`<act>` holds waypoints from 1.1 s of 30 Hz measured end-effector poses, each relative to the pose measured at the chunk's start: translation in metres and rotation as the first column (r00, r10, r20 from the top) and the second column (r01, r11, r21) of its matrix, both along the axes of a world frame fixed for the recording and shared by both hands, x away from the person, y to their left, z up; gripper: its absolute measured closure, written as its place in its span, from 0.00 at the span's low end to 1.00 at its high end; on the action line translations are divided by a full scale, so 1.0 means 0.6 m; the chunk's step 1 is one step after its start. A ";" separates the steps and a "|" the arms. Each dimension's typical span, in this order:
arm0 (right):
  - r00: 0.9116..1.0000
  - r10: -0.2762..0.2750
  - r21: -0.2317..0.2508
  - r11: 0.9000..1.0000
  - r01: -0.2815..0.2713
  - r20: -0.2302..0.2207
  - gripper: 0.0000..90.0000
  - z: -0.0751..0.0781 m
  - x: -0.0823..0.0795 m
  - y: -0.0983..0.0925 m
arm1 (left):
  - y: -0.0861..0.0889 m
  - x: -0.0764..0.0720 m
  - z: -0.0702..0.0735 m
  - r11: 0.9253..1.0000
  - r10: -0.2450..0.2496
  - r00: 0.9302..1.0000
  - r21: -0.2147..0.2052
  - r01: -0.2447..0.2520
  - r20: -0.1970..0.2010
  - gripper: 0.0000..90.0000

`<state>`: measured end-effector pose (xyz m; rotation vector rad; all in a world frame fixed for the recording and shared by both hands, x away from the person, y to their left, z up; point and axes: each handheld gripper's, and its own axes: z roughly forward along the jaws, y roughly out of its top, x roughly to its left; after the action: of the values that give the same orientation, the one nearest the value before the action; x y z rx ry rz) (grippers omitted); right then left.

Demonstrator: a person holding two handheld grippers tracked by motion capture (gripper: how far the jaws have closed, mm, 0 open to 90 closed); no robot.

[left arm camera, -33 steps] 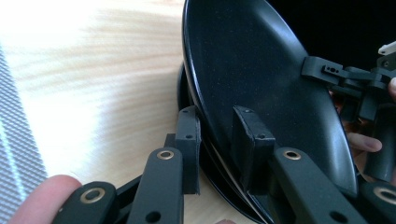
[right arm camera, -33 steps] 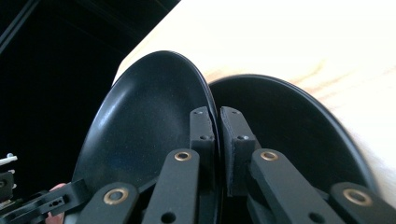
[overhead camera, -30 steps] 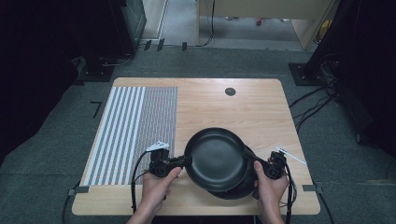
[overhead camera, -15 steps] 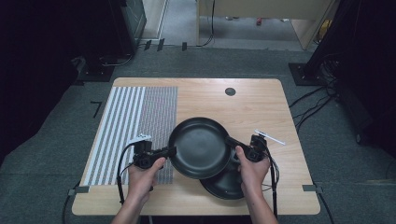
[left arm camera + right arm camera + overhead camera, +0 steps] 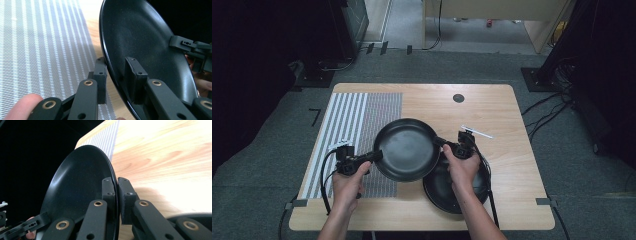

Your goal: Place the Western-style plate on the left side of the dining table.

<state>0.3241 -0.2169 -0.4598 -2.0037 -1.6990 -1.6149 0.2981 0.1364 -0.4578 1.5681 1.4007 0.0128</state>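
Note:
A round black plate hangs a little above the table, gripped on opposite sides. My left gripper is shut on its left rim, and in the left gripper view the rim runs between the two fingers. My right gripper is shut on the right rim, its pads pinching the edge of the plate. The held plate overlaps the edge of the striped mat. A second black plate lies flat on the table under my right hand and also appears as a dark rim in the right gripper view.
The wooden table has a small black round insert near its far edge. The grey-and-white striped mat covers the left part of the table. Cables trail from both grippers toward the near edge. Dark equipment and cables stand on the floor around.
Both hands have carried the black plate to the left and away from the person, off the second plate and partly over the striped mat. Both grips have stayed shut.

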 end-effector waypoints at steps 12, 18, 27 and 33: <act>0.998 0.055 0.007 0.998 -0.055 -0.025 0.95 -0.007 0.053 0.072 | 0.060 0.016 -0.007 0.996 0.087 0.996 0.006 -0.087 -0.012 0.81; 0.995 0.084 0.000 0.996 -0.085 -0.054 0.94 -0.021 0.081 0.105 | 0.086 0.025 -0.019 0.993 0.121 0.992 0.018 -0.120 -0.031 0.81; 0.987 0.126 -0.017 0.992 -0.128 -0.103 0.94 -0.041 0.121 0.158 | 0.132 0.041 -0.047 0.981 0.194 0.979 0.030 -0.193 -0.065 0.81; 0.977 0.145 -0.018 0.989 -0.150 -0.153 0.94 -0.065 0.149 0.194 | 0.156 0.051 -0.064 0.971 0.238 0.967 0.038 -0.236 -0.090 0.81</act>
<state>0.4135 -0.1006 -0.4986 -1.9072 -1.7776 -1.3625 0.3286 0.2301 -0.4960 1.4299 1.6624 0.1033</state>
